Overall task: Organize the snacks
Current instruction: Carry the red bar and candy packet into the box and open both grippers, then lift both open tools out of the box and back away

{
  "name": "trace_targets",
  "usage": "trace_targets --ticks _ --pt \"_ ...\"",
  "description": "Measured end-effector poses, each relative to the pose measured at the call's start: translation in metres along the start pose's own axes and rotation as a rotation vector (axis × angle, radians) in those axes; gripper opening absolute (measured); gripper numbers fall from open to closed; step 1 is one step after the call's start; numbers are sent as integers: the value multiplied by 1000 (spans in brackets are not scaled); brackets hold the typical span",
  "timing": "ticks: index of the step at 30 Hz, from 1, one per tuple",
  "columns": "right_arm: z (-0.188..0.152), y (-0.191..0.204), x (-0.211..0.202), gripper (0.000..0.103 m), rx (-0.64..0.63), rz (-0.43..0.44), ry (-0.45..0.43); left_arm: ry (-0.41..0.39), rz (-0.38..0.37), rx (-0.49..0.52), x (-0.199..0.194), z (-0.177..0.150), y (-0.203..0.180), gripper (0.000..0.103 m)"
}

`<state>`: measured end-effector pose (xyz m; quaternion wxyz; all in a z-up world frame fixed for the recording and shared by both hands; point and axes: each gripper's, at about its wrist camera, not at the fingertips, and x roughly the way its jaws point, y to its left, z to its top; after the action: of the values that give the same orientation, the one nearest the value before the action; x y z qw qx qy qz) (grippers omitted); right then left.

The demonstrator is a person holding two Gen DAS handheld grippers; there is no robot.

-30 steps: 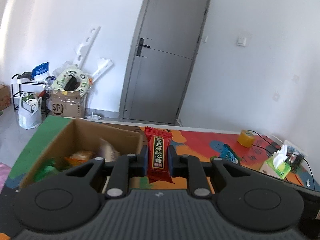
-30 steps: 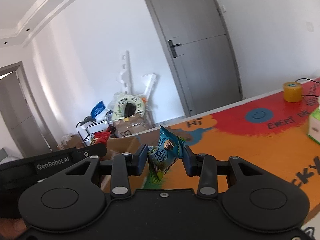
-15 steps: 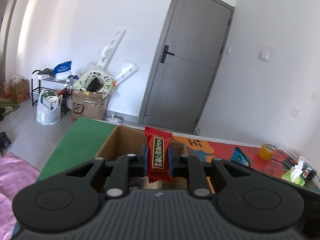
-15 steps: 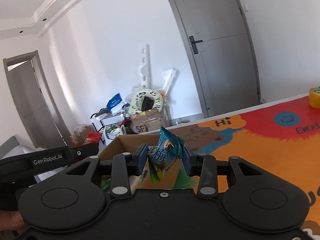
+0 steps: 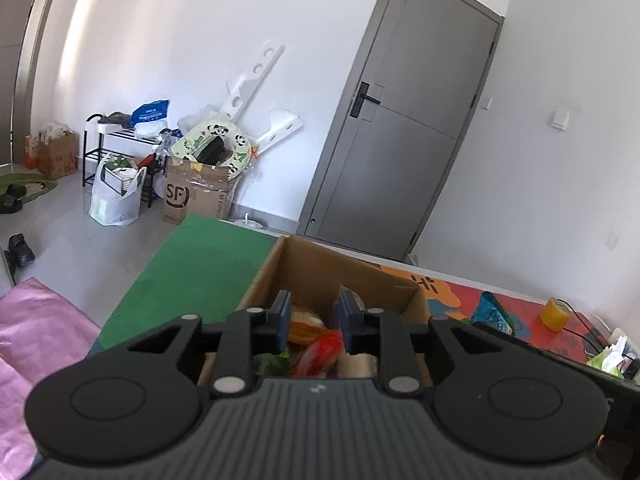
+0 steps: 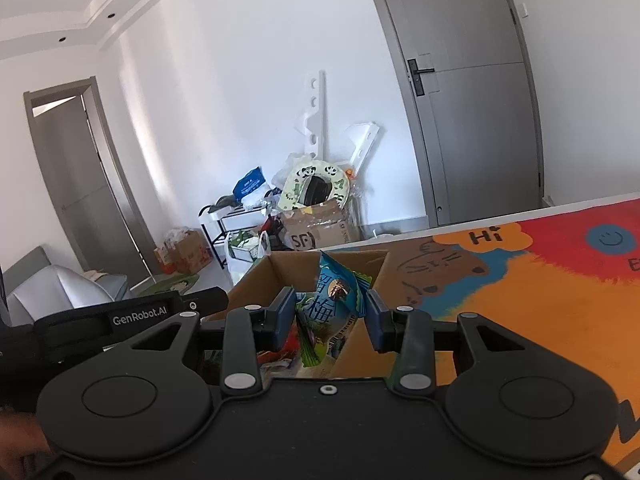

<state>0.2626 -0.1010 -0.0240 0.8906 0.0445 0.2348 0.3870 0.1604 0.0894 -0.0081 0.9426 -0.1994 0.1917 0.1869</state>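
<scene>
The left tongs (image 5: 311, 322) have just been opening and hold nothing; a red snack packet (image 5: 318, 354) lies below them in the cardboard box (image 5: 340, 276). The right tongs (image 6: 331, 322) clench a crinkled blue-green packet (image 6: 328, 312) over that box on the surface (image 6: 540, 292)

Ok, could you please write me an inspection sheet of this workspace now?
Surface: colourful mat, with a green part beside the box.
Job's things: cardboard box with snacks; red packet inside, blurred; blue packet.
Clutter: tape roll, tissue box.
Grippers: left gripper jaws have just been opening, nothing between them; right gripper shut on the blue packet.
Cables: black cable near the tape roll.
Surroundings: grey door, boxes and bags by the wall.
</scene>
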Motion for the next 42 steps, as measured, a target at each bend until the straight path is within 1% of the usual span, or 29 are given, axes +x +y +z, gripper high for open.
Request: trace_targets --ticks 3,7,10,11,12,13,15,16,18,21,29,32,34,40,42 --pt "-1 7 5 38 -10 7 10 1 12 -21 -6 2 10 32" --pt "-1 13 9 38 -23 16 26 -8 34 -29 -15 1 19 38" --pt "-2 18 11 38 -32 19 41 -13 38 -45 -22 1 27 46" --pt "-2 19 11 39 -34 17 48 -15 42 -47 -23 2 28 49" --pt "-2 21 11 43 -33 17 55 -14 46 -48 -24 2 30 51" --pt "-3 22 10 44 -30 13 57 -10 49 -51 -24 3 31 52" --pt "-3 23 6 55 -21 7 51 2 49 -60 -24 4 33 58" --pt "-3 23 3 55 -20 0 48 5 47 -65 -25 4 34 60" --pt "-4 22 1 55 -16 -9 50 5 42 -69 -28 2 35 72" --pt "-5 24 -3 55 -15 -12 49 1 33 -70 -31 0 38 81" --pt "-9 22 -11 55 -10 -44 52 15 25 -94 -35 -3 40 92" --pt "-12 17 -17 55 3 -54 50 19 24 -84 -36 -5 36 96" --pt "-14 12 -22 56 14 -65 48 25 26 -76 -37 -7 33 98" --pt "-19 -12 -45 67 78 -99 34 55 0 -37 -36 -11 15 99" --pt "-19 -19 -53 72 94 -110 25 56 -17 -28 -38 -11 8 102"
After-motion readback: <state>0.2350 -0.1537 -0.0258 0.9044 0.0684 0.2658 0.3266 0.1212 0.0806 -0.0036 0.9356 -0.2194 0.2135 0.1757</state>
